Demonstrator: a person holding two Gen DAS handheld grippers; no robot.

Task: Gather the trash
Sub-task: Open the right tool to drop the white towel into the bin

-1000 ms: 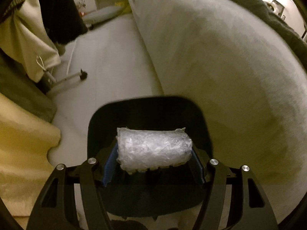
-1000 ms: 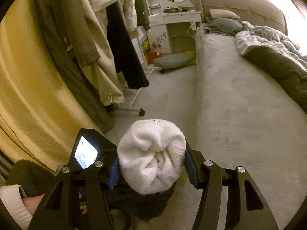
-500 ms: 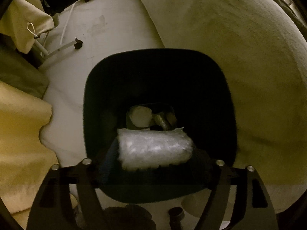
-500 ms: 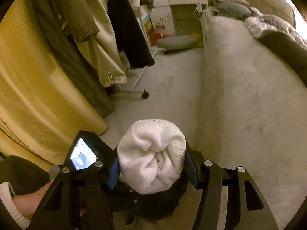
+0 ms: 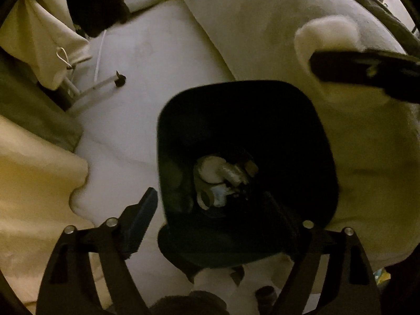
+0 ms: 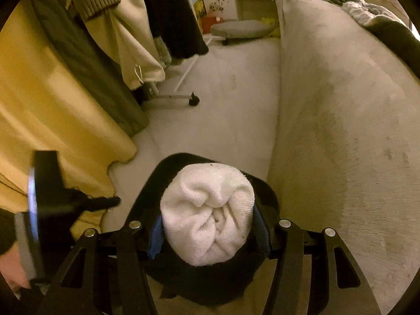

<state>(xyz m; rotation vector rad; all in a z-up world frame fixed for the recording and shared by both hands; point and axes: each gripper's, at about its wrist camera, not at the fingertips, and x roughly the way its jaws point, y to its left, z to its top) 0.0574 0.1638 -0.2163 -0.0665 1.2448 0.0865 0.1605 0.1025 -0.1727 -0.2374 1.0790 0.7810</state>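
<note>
Left wrist view differs most from half a second ago: the left claw had a roll of clear crinkled plastic pinched between its fingers, and now its fingers stand wide apart with nothing between them. The claw hangs over the mouth of the black trash bin, and a pale crinkled piece now lies among the trash at the bin's bottom; whether that is the roll cannot be told for sure. The bin stands on the pale floor, close against the side of the bed.

Right wrist view shows the right claw clamped as before on the rolled white sock, with the bin's rim now directly beneath it, where earlier only floor and a dark shape lay below. This view alone shows the hanging clothes and the yellow curtain at full length. Only the left wrist view shows the bin's contents, and it catches the sock at upper right, held above the bed's edge.
</note>
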